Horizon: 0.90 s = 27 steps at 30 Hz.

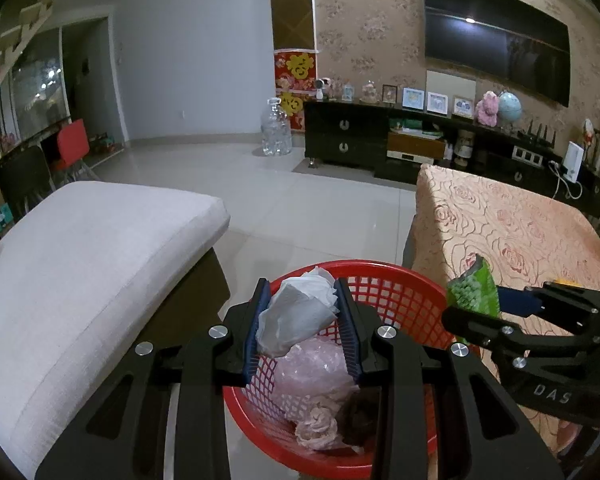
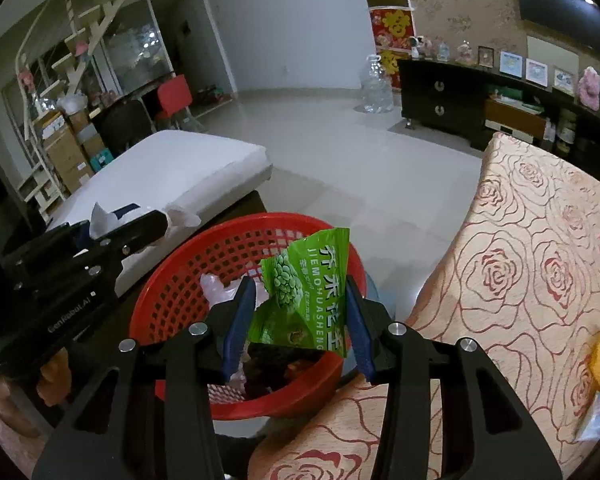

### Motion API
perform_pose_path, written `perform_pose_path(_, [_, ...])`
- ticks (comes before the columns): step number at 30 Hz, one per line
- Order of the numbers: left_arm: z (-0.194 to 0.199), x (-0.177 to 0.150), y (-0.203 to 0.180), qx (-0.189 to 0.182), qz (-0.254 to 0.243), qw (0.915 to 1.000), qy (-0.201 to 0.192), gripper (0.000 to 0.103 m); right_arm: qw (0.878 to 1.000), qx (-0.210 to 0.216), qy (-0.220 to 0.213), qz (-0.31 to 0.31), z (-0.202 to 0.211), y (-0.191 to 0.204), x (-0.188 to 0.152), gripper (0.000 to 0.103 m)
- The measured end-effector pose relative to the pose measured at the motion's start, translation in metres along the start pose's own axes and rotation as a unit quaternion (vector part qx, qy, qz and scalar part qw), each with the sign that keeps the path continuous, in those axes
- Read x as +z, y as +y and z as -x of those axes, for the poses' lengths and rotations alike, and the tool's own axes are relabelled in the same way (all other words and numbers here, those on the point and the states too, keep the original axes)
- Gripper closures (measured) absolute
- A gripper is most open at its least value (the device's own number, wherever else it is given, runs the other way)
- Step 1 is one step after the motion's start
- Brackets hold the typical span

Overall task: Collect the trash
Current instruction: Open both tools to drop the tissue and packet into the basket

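Left gripper (image 1: pixel 302 322) jaws are clamped on a crumpled white tissue (image 1: pixel 300 312), right over the red mesh basket (image 1: pixel 404 292), and the right gripper (image 2: pixel 302 314) pinches a green snack wrapper (image 2: pixel 306 292) above its near rim. Both look featherlight, soft and crinkly, so grabbing mid-body works. The basket already holds pinkish plastic (image 1: pixel 320 364), paper wads and something dark, maybe another wrapper.

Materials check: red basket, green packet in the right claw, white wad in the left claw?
Red basket: looks like rigid moulded plastic, open lattice wall. Green packet: glossy printed film, creased, likely plastic. White wad: soft and matte, crumpled folds, probably tissue or thin paper.
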<state>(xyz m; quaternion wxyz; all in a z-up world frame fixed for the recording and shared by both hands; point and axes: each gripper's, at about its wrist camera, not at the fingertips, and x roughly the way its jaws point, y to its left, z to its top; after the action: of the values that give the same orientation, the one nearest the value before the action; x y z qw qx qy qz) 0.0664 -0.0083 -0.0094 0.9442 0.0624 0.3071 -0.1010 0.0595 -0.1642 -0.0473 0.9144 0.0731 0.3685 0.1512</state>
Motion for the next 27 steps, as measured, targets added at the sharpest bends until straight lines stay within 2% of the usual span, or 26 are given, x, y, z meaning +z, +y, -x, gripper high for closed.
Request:
perform_pose_path(4, [-0.002,0.000,0.002,-0.006,0.002,0.9999,0.009,0.069,1.000,0.006,0.008,0.001,-0.004,0.003,-0.004,0.057])
perform_pose_path(6, [-0.006,0.001,0.003,-0.019,0.008,0.9996,0.022,0.064,1.000,0.010,0.009,-0.001,-0.006,0.003,-0.004,0.049])
perform_pose_path(11, [-0.006,0.001,0.005,-0.019,0.018,0.9995,0.019,0.039,1.000,0.009,0.005,-0.008,-0.004,0.001,-0.005,0.038])
perform_pose_path(14, [-0.004,-0.001,0.006,-0.021,0.021,0.9995,0.013,0.032,1.000,0.003,0.005,-0.014,-0.002,-0.004,-0.006,0.032])
perform_pose_path(20, [0.000,0.000,0.004,-0.026,0.019,0.9995,0.004,0.026,0.999,-0.011,-0.003,-0.032,0.008,-0.018,-0.010,0.027])
perform_pose_path(27, [0.003,0.002,-0.003,-0.032,0.017,0.9993,-0.002,0.025,0.998,-0.034,-0.018,-0.054,0.028,-0.039,-0.016,0.023])
